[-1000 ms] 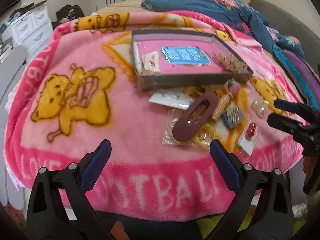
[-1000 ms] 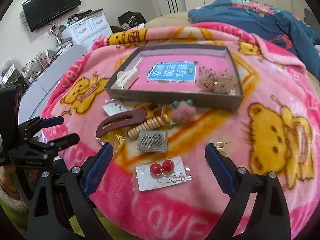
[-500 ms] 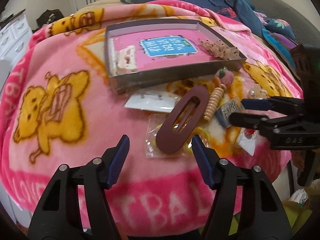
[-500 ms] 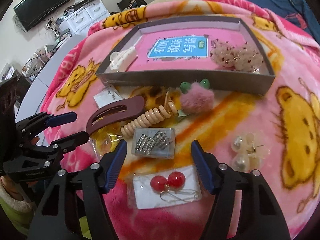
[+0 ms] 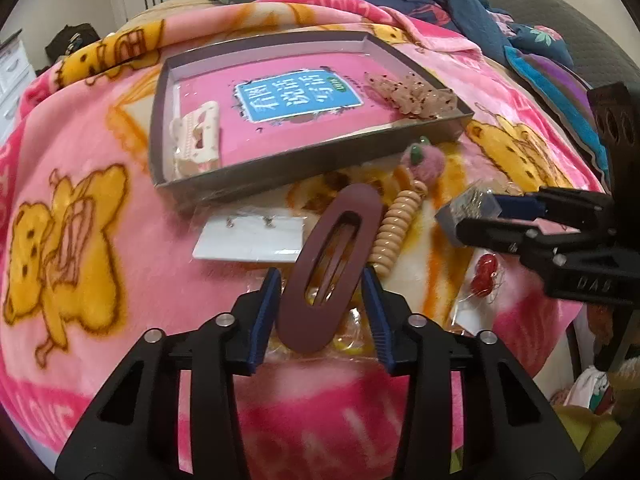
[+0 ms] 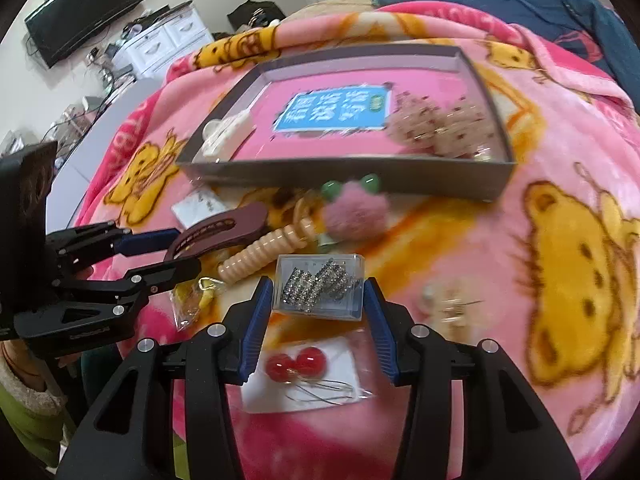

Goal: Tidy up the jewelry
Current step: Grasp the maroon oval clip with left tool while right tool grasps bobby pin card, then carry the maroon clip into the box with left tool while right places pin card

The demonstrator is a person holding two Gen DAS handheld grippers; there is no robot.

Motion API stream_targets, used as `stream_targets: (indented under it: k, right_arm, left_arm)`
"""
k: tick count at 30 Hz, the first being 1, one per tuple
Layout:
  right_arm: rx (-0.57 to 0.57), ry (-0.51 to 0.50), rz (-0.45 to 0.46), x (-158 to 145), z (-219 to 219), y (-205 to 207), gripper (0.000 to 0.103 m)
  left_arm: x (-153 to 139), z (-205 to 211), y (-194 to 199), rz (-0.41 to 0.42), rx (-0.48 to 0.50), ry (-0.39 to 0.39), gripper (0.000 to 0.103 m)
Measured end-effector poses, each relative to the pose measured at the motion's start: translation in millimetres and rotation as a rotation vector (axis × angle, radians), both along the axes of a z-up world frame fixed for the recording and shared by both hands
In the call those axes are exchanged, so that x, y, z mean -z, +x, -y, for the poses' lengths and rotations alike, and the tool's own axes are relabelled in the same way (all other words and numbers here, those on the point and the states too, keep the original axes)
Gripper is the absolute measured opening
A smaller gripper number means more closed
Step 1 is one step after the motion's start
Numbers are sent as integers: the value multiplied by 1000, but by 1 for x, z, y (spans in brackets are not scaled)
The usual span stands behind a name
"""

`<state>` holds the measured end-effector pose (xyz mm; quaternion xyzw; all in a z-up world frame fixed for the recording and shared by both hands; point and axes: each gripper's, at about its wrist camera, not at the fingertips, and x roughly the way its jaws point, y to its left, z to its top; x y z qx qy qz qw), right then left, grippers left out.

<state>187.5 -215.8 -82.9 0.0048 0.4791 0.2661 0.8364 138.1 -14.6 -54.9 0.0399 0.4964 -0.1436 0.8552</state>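
A grey tray (image 5: 280, 172) (image 6: 360, 168) with a pink floor lies on the pink blanket and holds a cream clip (image 5: 198, 136) and speckled clips (image 5: 412, 92). My left gripper (image 5: 322, 280) has its fingers on both sides of a maroon oval hair clip (image 5: 332, 260), closed against its edges. My right gripper (image 6: 318, 292) has its fingers on both sides of a clear box of rhinestone earrings (image 6: 320, 284), which looks lifted off the blanket in the left wrist view (image 5: 468, 208).
In front of the tray lie a beige spiral hair tie (image 5: 396, 232), a pink pompom (image 6: 352, 212), a white earring card (image 5: 252, 236), red ball earrings on a card (image 6: 296, 364), pearl earrings (image 6: 448, 300) and a yellow item in a bag (image 6: 196, 296).
Both grippers moved forward and down and narrowed. The left one closed around the maroon clip. The right one closed around the clear earring box.
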Motion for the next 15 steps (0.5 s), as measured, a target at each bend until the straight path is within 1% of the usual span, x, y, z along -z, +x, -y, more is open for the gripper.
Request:
stream_targets:
  k: [4, 9, 13, 15]
  right_arm:
    - [29, 17, 6, -9, 12, 1, 45]
    - [34, 34, 20, -21, 15, -2, 45]
    - [25, 50, 33, -32, 14, -5, 45]
    - [21, 52, 42, -36, 14, -5, 45]
  left_arm:
    - [-4, 4, -3, 12, 12, -9, 25]
    - [-15, 1, -16, 28, 10, -28, 24]
    - [-26, -11, -27, 34, -25, -68, 23]
    - [-32, -18, -30, 43, -48, -75, 22]
